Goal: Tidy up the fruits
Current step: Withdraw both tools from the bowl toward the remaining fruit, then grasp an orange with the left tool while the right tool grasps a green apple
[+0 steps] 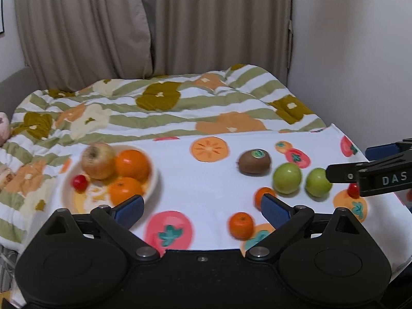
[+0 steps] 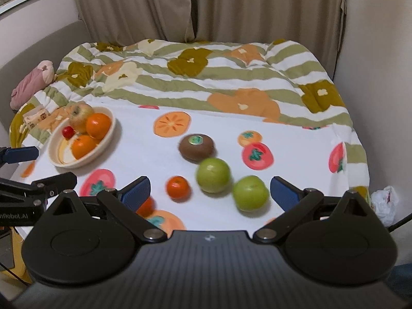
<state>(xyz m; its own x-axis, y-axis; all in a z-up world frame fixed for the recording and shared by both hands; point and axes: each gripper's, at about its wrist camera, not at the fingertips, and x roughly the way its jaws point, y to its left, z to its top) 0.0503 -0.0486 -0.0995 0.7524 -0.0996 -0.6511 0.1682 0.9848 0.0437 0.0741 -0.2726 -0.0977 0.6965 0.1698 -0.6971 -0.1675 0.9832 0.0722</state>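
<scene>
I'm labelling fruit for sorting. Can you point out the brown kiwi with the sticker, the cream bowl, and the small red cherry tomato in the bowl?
Brown kiwi with sticker (image 2: 197,147): right wrist view, upper skin.
Cream bowl (image 2: 106,139): right wrist view, right rim.
Small red cherry tomato (image 2: 68,131): right wrist view, centre.

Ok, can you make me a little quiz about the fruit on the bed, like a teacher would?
1. True or false: the kiwi is already in the bowl.
2. How many green apples lie on the cloth: A one, B two, C four?
3. Fill in: both the left gripper and the right gripper are ____ and hold nothing.

Key
1. False; it lies on the white cloth, outside the bowl.
2. B: one green apple and another.
3. Open.
</scene>
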